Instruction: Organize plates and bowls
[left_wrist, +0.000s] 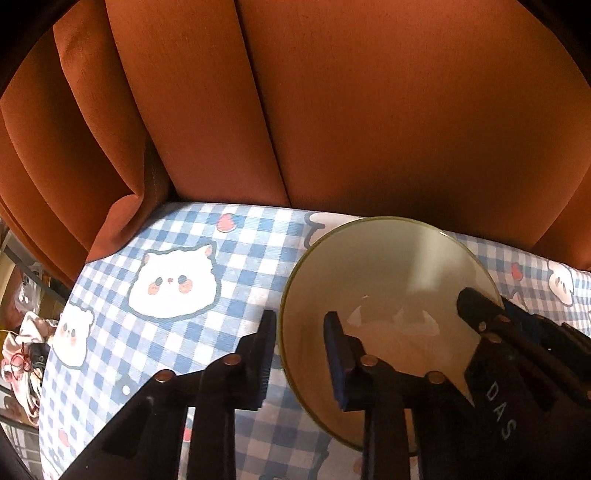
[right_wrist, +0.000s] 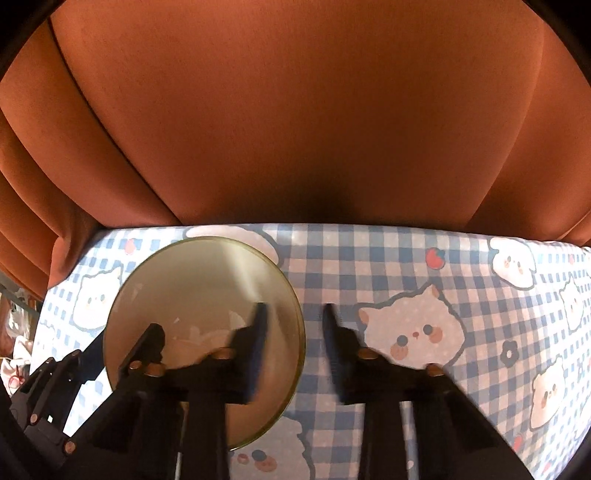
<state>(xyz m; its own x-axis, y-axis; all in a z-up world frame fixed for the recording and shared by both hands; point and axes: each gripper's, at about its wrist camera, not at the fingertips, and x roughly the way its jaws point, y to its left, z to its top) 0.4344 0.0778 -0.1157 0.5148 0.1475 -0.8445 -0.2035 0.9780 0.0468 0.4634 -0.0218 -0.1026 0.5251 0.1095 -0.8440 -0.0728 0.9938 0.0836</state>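
- Orange curtain (left_wrist: 332, 110) hanging behind, across the whole back.
- Blue checked tablecloth (left_wrist: 258, 258) with cartoon animals, spread below.
- Pale bowl (left_wrist: 388, 277) upright on the cloth, near the curtain.
- Left gripper (left_wrist: 300, 325) clamped over the bowl's left rim.
- Right gripper (right_wrist: 294, 317) clamped over its right rim.

Heavy rust-orange curtains (left_wrist: 332, 110) hang in broad vertical folds behind the counter (left_wrist: 177, 236) and fill the upper part of both views. The counter is covered by a blue-and-white checked cloth (right_wrist: 369, 258) printed with white cartoon animal faces and small red strawberries. Warm, dim light falls on it, with a dark shadow where the curtain meets its far edge. Past its left edge lies a jumble of crumpled fabric (left_wrist: 26, 347), too blurred to name.
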